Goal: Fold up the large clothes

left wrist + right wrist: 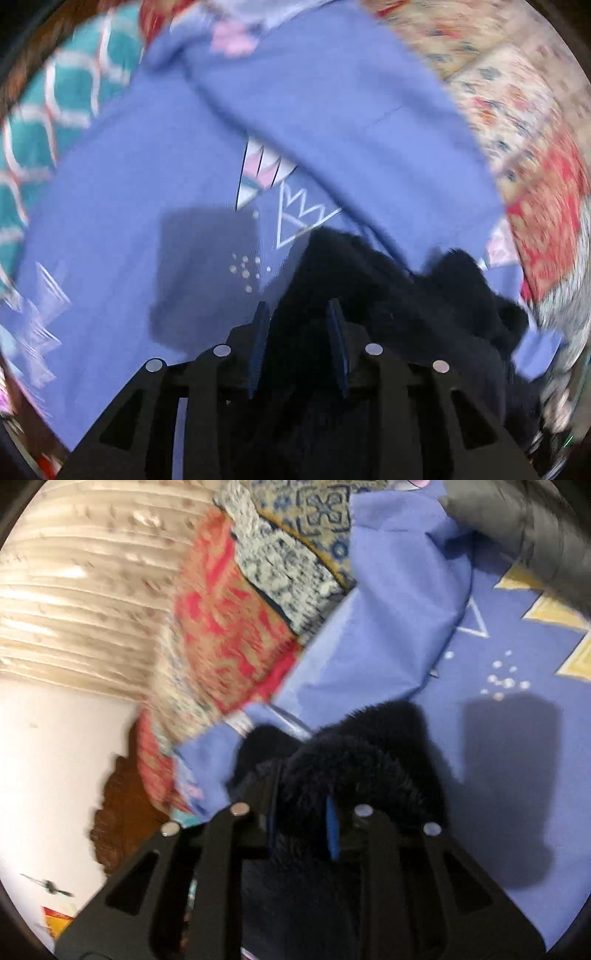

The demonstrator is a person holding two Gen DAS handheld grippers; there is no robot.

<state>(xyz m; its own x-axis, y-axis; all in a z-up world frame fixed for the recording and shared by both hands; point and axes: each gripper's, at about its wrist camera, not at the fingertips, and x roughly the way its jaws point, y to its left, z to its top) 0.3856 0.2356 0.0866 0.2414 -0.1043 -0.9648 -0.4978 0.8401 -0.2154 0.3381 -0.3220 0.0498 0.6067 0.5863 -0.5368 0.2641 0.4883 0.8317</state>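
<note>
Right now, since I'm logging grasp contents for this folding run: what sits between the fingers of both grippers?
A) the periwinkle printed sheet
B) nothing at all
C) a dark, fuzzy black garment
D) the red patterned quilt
C: the fuzzy black garment fills the gap at the left gripper and bunches over the right gripper, while the periwinkle sheet lies underneath it as the surface.
</note>
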